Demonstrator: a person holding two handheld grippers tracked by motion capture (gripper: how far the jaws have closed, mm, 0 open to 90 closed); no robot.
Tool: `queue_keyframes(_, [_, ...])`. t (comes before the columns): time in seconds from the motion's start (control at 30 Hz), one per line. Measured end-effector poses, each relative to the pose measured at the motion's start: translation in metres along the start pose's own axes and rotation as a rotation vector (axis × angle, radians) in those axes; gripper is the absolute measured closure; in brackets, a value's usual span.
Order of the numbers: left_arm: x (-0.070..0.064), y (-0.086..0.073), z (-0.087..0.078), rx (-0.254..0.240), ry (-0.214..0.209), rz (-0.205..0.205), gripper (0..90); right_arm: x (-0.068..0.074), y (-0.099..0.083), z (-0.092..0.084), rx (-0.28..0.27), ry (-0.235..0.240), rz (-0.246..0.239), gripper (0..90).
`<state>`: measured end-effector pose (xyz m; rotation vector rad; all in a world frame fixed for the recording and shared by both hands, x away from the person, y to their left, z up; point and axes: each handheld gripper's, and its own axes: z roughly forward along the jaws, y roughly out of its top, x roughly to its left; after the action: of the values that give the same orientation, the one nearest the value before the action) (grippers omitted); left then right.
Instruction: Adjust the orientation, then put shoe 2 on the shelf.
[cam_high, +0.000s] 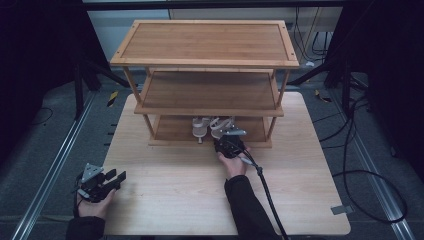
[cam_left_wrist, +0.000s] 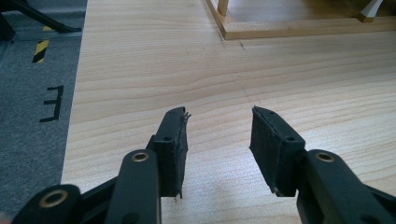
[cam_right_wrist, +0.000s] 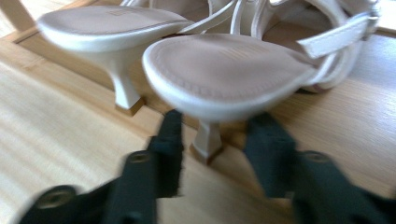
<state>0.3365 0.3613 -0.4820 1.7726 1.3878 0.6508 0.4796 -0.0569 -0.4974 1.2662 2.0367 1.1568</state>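
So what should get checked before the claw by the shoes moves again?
1. Right claw let go of the nearer shoe: ok, jaws stand apart on either side of its heel without pressing.
2. Nearer shoe standing on its heel: ok.
3. Second shoe beside it, also upright: ok.
4. Both shoes fully on the bottom shelf of the rack: cannot tell, the heels sit right at its front edge.
5. Left claw out of the way: ok, open over bare table, holding nothing.
6. Room to pull the right claw back toward the person: ok.
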Motion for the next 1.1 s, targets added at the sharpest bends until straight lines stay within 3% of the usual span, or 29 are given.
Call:
queue_keyframes(0.17, [-0.001,0.0,0.0,-0.002,0.0,-0.003,54.5,-0.008,-0.007,-0.032,-0.029,0.022,-0.001,41.1])
queue_keyframes(0.43, [-0.002,0.001,0.0,0.001,-0.002,0.0,54.3,-0.036,-0.015,-0.083,-0.056,-0.002,-0.013,28.6])
queue_keyframes(0.7, [-0.005,0.002,0.002,0.014,-0.002,0.01,53.8,-0.055,-0.044,-0.112,-0.051,-0.021,-0.024,22.1])
queue_keyframes(0.83, [-0.007,0.003,0.003,0.018,-0.019,0.023,52.1,-0.067,-0.05,-0.124,-0.036,-0.04,-0.005,17.5])
queue_keyframes(1.0, [-0.006,0.002,0.003,0.016,-0.034,0.025,50.7,-0.081,-0.058,-0.147,-0.059,-0.076,0.044,16.8])
queue_keyframes(1.1, [-0.007,0.002,0.002,0.012,-0.042,0.029,48.9,-0.09,-0.064,-0.157,-0.063,-0.11,0.048,16.2])
